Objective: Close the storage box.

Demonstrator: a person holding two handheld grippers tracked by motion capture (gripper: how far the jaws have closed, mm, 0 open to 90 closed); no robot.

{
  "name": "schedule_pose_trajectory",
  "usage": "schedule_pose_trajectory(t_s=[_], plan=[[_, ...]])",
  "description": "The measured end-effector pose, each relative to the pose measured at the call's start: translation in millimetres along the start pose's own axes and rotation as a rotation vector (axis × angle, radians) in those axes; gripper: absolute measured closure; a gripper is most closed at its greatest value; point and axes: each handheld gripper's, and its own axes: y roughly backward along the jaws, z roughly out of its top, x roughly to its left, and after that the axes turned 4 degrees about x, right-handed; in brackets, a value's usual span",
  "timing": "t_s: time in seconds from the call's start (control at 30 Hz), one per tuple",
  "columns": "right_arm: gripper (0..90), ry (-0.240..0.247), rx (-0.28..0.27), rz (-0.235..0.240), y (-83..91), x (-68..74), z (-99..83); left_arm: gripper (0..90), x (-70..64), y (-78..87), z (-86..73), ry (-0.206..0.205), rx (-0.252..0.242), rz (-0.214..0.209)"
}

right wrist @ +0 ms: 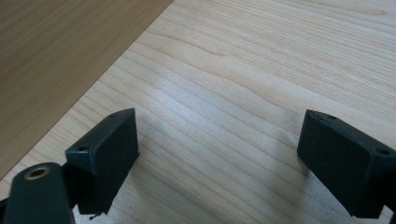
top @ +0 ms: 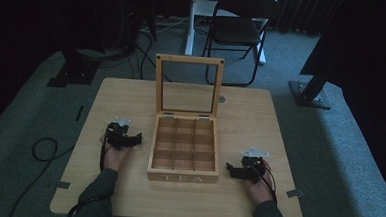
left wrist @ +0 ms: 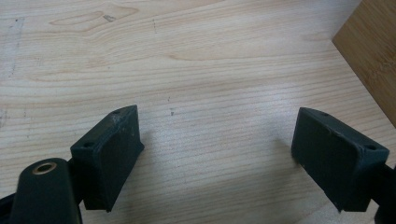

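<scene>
Table: a pale wooden square table (top: 250,116) with rounded corners is standing on grey carpet and is carrying the tea box at its middle
Tea box: a light wooden square box (top: 182,177) lettered TEA on its front wall is sitting open, its inside split by dividers into a grid of small compartments that are looking empty from the high view
Lid: the box's wooden-framed lid with a clear pane (top: 188,85) is standing upright on two hinges at the far edge of the tea box
Chair: a dark folding chair (top: 237,28) is standing on the carpet well beyond the tea box, off the table
Left gripper: the black two-jaw left gripper (top: 140,138) is resting in the person's hand just left of the tea box, pointing toward its side wall; in the left gripper view (left wrist: 217,140) its jaws are gaping wide over bare table with nothing between them
Right gripper: the black two-jaw right gripper (top: 228,169) is lying just right of the tea box near its front corner; in the right gripper view (right wrist: 217,144) its jaws are spread wide apart and holding nothing, the box wall showing at upper left
</scene>
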Motion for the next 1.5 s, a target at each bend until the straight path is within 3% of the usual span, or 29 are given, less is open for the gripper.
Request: schedule_pose_trajectory(t_s=[0.13,0.37,0.5,0.67,0.7,0.77,1.0,1.27,1.5], plan=[[12.0,0.0,0.0,0.0,0.0,0.0,0.0,17.6,-0.5,-0.1,0.4,0.015,-0.001,0.012],[12.2,-0.002,-0.001,-0.001,0.5,0.3,-0.6,17.5,1.6,-3.1,5.2,-0.017,0.009,-0.016],[12.2,-0.005,-0.001,-0.002,0.9,0.6,-1.0,18.5,1.8,-2.9,7.6,-0.011,0.023,-0.012],[12.2,-0.005,-0.001,-0.002,0.9,0.7,-1.0,26.0,4.6,-1.5,10.4,-0.005,0.033,-0.007],[12.1,-0.005,0.0,-0.002,0.9,0.7,-1.0,31.1,5.6,-0.7,10.5,0.0,0.032,-0.006],[12.2,-0.005,0.0,-0.002,0.9,0.7,-1.0,35.2,9.0,0.0,11.1,0.026,0.031,-0.023],[12.4,-0.007,-0.001,-0.004,1.0,1.0,-1.2,32.4,16.0,1.2,14.4,0.058,0.038,-0.072],[12.4,-0.008,-0.001,-0.006,1.1,1.2,-1.3,30.0,21.3,8.4,25.1,0.065,0.004,-0.135],[12.4,-0.007,-0.002,-0.007,1.2,1.4,-1.4,29.3,19.3,16.9,38.4,0.027,-0.021,-0.124]])
